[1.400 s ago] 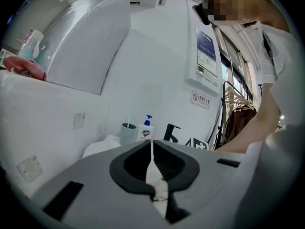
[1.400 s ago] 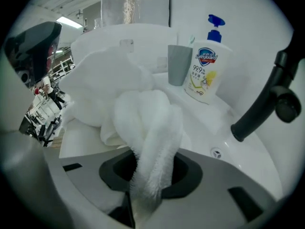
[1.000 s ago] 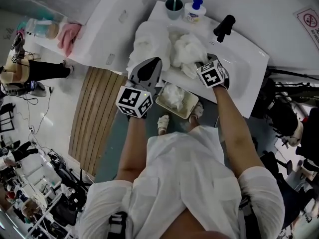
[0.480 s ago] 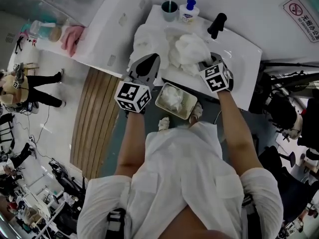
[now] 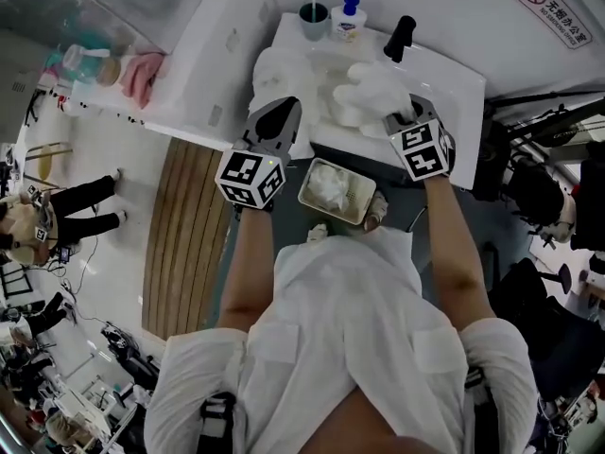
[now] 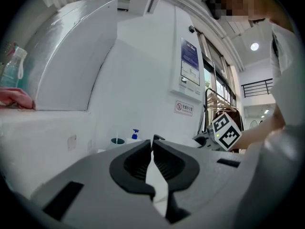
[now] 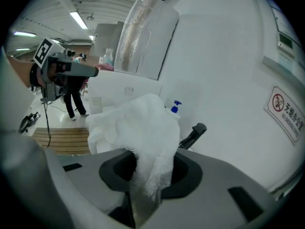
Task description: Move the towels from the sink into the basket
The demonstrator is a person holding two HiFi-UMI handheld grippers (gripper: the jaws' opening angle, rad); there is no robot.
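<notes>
Over the sink (image 5: 458, 88): a towel (image 7: 138, 123) is held clamped in the right gripper (image 7: 148, 173).
Left gripper (image 6: 152, 149): jaws are shut together, seemingly on nothing.
Risk: the hanging fold could be snagged on the tap (image 5: 399, 38), or the drop missed, the basket (image 5: 304, 189) being low and narrow.
Right gripper view: cloth is shown pinched between the jaws.
Head view: only here is the basket seen, below the sink.
</notes>
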